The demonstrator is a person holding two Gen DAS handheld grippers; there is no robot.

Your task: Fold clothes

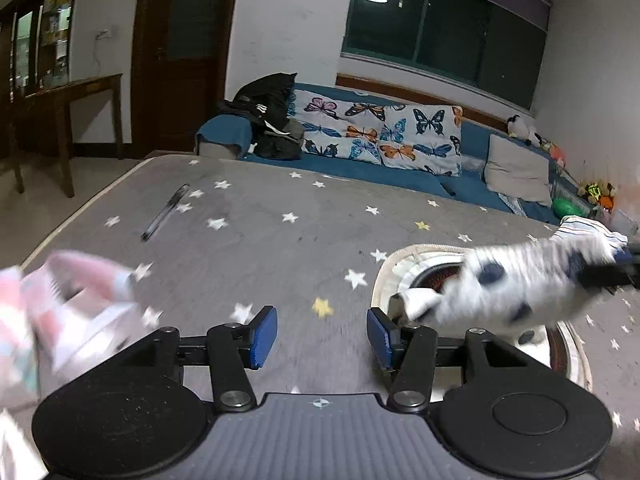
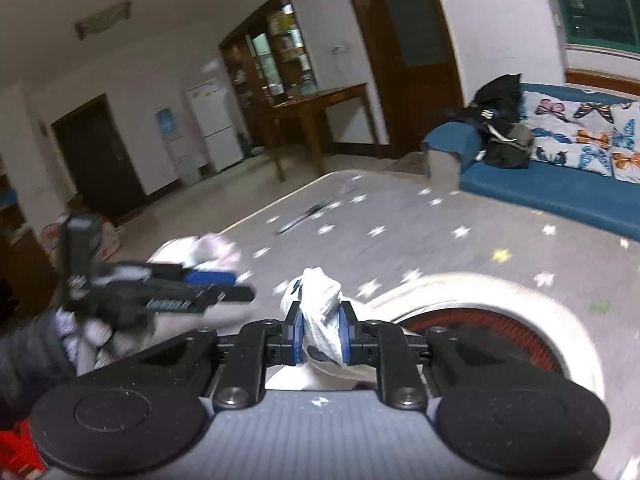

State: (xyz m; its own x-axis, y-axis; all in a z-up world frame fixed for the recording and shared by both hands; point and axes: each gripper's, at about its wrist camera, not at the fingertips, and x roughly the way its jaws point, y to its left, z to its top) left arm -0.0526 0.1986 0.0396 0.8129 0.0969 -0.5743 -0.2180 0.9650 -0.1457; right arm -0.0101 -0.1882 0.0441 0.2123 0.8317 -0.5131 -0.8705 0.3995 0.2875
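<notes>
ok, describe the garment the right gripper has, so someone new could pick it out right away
On the grey star-print cloth covering the table, find the round cream-rimmed basket on the right. Just above it, the right gripper is clamped on a white garment with dark navy spots. The spots set it apart from the pink patterned clothing at the left and the striped cloth behind.

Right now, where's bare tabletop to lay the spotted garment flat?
Best patch: the grey star-print cloth between the pen and the round basket, running back toward the sofa. Crowded spots: near left, where the pink clothes lie, and near right, where the basket sits under the white spotted garment held by the right gripper.
</notes>
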